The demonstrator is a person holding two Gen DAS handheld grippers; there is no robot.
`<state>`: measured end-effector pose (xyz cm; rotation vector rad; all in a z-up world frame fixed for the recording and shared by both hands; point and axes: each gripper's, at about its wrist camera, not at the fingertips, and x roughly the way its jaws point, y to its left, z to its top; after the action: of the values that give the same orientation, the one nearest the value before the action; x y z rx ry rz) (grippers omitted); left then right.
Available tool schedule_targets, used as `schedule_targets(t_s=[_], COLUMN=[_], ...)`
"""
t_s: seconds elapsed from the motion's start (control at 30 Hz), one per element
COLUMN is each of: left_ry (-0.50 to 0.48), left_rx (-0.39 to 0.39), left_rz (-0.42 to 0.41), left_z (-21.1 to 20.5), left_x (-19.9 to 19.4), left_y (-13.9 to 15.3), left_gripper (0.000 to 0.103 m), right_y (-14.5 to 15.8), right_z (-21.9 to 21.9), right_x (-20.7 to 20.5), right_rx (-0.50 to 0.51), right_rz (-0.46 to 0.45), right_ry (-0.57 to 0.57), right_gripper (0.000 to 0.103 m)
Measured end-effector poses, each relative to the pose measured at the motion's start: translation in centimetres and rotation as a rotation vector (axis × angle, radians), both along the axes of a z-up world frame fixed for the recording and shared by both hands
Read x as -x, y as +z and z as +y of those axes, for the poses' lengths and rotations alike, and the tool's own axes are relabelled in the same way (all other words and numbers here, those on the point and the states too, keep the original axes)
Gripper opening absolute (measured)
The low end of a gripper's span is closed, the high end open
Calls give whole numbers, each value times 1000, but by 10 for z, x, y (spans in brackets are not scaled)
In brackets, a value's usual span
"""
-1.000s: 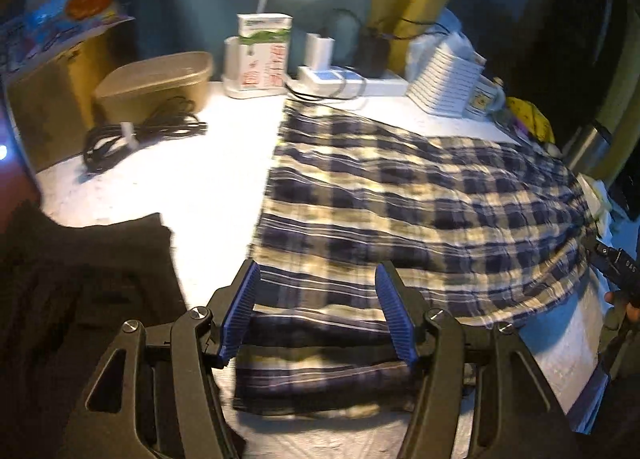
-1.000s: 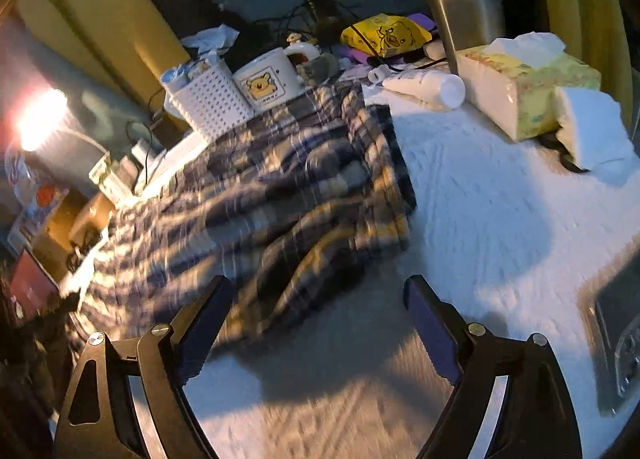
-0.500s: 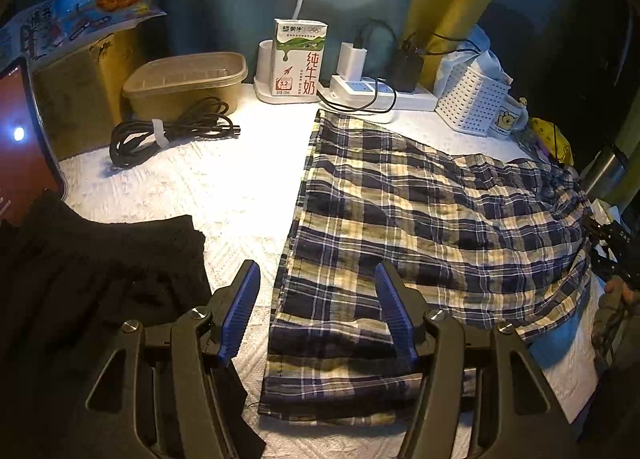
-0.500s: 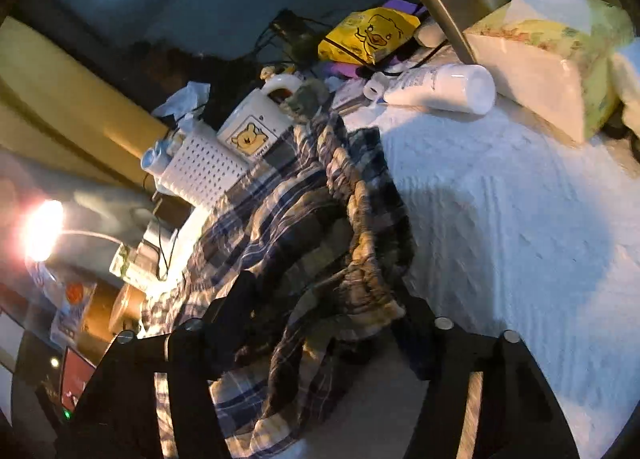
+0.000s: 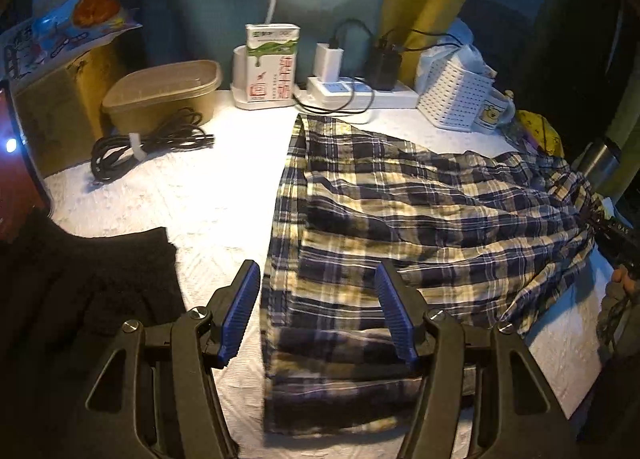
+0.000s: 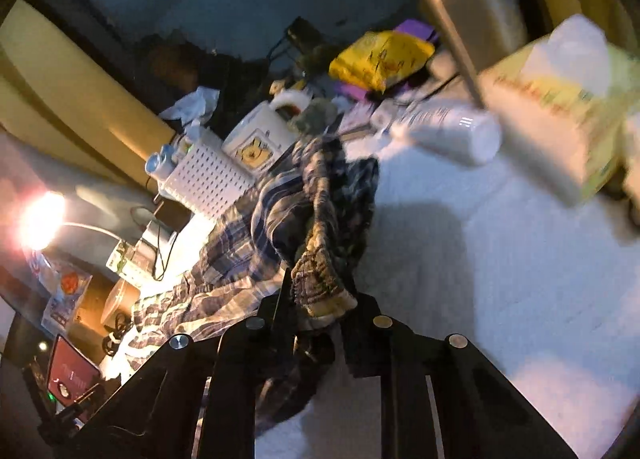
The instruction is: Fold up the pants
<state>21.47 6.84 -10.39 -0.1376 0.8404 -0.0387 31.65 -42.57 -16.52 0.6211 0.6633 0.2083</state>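
Left wrist view: looking forward and steeply down along the left gripper [image 5: 318, 313], whose blue-padded fingers are filling the lower centre of the frame.
Left view facing: toward the back wall, the plaid pants [image 5: 400, 227] spreading from centre to right.
Left view nearness: close above the pants' near edge.
Right wrist view: looking along the right gripper [image 6: 320, 299], tilted, so the white table cover [image 6: 500, 259] is sloping.
Right view nearness: very close, bunched plaid at the fingertips.
Shared: both views are showing the pants, the white perforated basket [image 5: 456, 103] [image 6: 208, 179] and the bear mug [image 5: 492, 115] [image 6: 260, 139], from opposite ends.
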Motion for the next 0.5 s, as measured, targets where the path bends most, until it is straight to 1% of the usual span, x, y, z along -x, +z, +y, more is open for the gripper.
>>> schedule_targets(t_s=[0.13, 0.3, 0.4, 0.5], left_ry=[-33, -53, -89, -112], left_rx=[5, 43, 70, 43], left_rz=[-16, -17, -14, 3], left_z=[-10, -12, -14, -19], left_x=[-1, -2, -5, -15], left_y=[4, 1, -6, -17], left_gripper=[60, 60, 60, 60], right_y=[18, 37, 33, 23], right_z=[-17, -12, -4, -5], right_x=[4, 3, -4, -6], right_rx=[36, 88, 118, 119], right_rz=[-30, -57, -33, 5], right_ry=[-19, 6, 16, -7], right_gripper=[18, 18, 18, 24])
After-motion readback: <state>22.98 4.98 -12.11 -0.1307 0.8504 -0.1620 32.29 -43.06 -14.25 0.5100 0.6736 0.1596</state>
